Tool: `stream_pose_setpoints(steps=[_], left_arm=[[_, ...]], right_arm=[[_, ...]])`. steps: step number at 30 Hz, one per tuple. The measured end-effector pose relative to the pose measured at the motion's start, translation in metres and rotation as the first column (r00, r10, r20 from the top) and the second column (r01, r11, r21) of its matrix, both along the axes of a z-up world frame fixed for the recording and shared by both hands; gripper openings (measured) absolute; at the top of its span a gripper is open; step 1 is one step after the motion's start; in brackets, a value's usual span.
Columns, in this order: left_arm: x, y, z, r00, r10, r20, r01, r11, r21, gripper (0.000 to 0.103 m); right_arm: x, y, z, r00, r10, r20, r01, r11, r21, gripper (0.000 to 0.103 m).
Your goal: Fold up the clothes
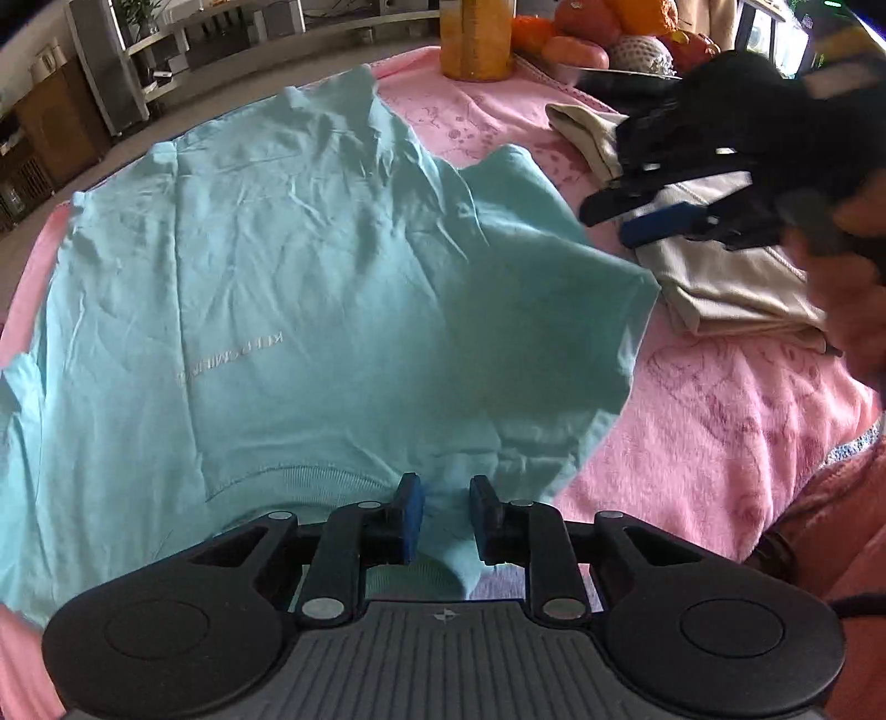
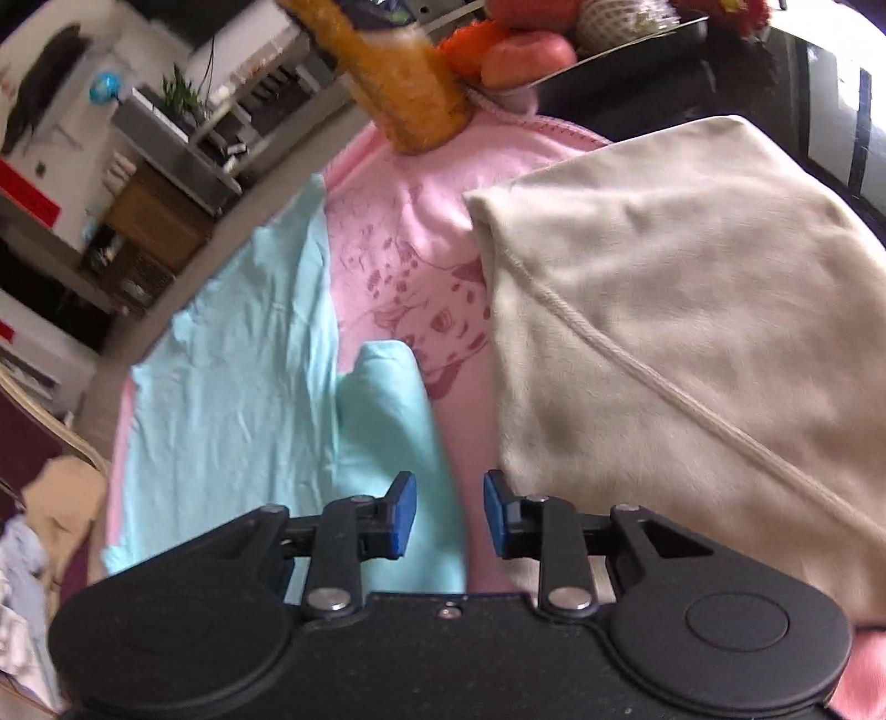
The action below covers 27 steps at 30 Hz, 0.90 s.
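Observation:
A light teal T-shirt (image 1: 266, 288) lies spread on a pink blanket (image 1: 720, 421), collar nearest me, right sleeve (image 1: 554, 310) lying flat. My left gripper (image 1: 446, 518) hovers over the collar, jaws open with cloth showing between them, not pinched. My right gripper (image 1: 653, 213) shows in the left view above the beige stack, blurred. In the right wrist view the right gripper (image 2: 449, 512) is open and empty over the shirt's sleeve (image 2: 398, 421), beside a folded beige garment (image 2: 664, 343).
Folded beige clothes (image 1: 720, 288) lie at the right of the blanket. A yellow-filled jar (image 1: 476, 39) and a tray of fruit (image 1: 603, 39) stand at the far edge. Shelves and cabinets stand beyond. Loose clothes (image 2: 33, 531) lie off to the left.

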State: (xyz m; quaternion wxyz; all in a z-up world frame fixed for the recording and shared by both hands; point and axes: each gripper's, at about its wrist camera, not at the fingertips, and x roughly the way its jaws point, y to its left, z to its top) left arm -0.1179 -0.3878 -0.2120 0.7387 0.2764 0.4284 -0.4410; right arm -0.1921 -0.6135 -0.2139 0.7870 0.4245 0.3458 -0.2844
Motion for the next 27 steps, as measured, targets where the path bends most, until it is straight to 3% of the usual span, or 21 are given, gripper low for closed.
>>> stream_pose_setpoints(steps=[5,7,10,12,16,20,23,25,27], left_arm=[[0.000,0.009,-0.004,1.000,0.007,-0.017,-0.007,1.000,-0.009,0.021],[0.001,0.009,-0.003,1.000,0.010,-0.023,-0.010,1.000,-0.017,0.021],[0.003,0.010,-0.003,0.999,0.015,-0.033,-0.016,0.999,-0.028,0.021],[0.004,0.011,-0.003,0.999,0.018,-0.039,-0.019,0.999,-0.035,0.021],[0.007,0.012,-0.003,0.998,0.028,-0.062,-0.031,0.998,-0.052,0.021],[0.008,0.012,-0.003,0.997,0.033,-0.073,-0.038,0.997,-0.061,0.022],[0.006,0.011,-0.003,0.998,0.029,-0.061,-0.033,0.998,-0.061,0.022],[0.005,0.012,-0.003,0.998,0.030,-0.060,-0.034,0.997,-0.063,0.023],[0.007,0.012,-0.003,0.997,0.037,-0.067,-0.042,0.997,-0.068,0.025]], right_arm=[[0.019,0.011,-0.003,0.993,0.061,-0.098,-0.074,0.988,-0.139,0.022],[0.025,0.018,-0.002,0.988,0.077,-0.132,-0.103,0.974,-0.204,0.001],[0.018,0.023,0.009,0.995,0.033,-0.094,-0.055,0.969,-0.242,0.001],[0.016,0.029,0.022,0.998,0.019,-0.060,-0.037,0.947,-0.318,0.001],[0.035,0.057,0.041,0.991,0.127,-0.031,-0.128,0.894,-0.430,0.001],[0.073,0.086,0.031,0.938,0.341,-0.064,-0.340,0.864,-0.370,0.001],[0.087,0.089,0.013,0.908,0.410,-0.087,-0.419,0.876,-0.241,0.004],[0.076,0.076,0.015,0.921,0.389,-0.033,-0.388,0.904,-0.177,0.011],[0.049,0.054,0.029,0.947,0.310,0.081,-0.295,0.943,-0.156,0.016]])
